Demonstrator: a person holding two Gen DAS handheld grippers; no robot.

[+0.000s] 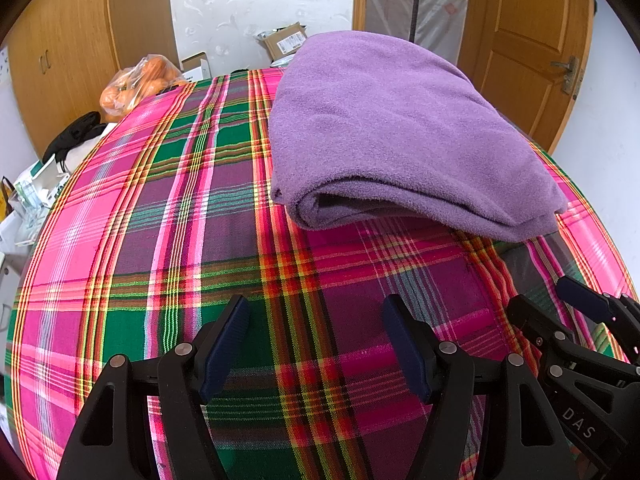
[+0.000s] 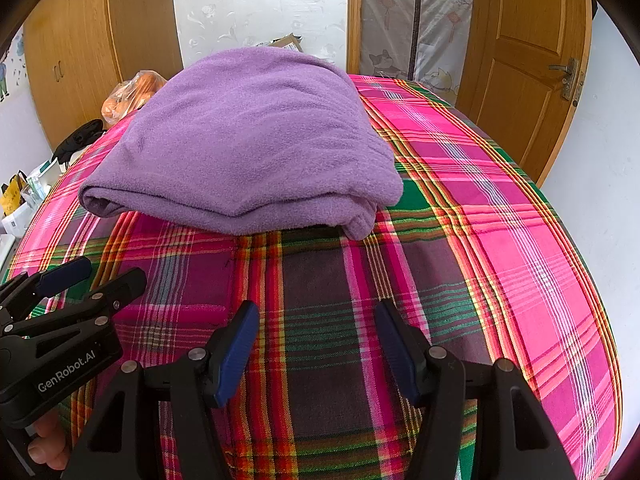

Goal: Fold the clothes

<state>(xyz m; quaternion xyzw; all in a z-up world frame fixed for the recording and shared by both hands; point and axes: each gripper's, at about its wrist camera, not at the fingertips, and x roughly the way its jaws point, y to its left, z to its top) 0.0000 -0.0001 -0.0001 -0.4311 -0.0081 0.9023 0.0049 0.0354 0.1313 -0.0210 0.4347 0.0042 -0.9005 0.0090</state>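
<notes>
fleece, purple garment (image 1: pixel 392 132) lies folded on the plaid cloth (image 1: pixel 168 216), ahead of you. it looks soft and limp; pinch its near rolled edge. your left gripper (image 1: pixel 316 344) and right gripper (image 2: pixel 316 344) gape apart, holding nothing.

Folded purple fleece (image 1: pixel 384 128) lies on plaid cloth (image 1: pixel 160 220), beyond the left tool (image 1: pixel 316 344), its jaws apart
</notes>
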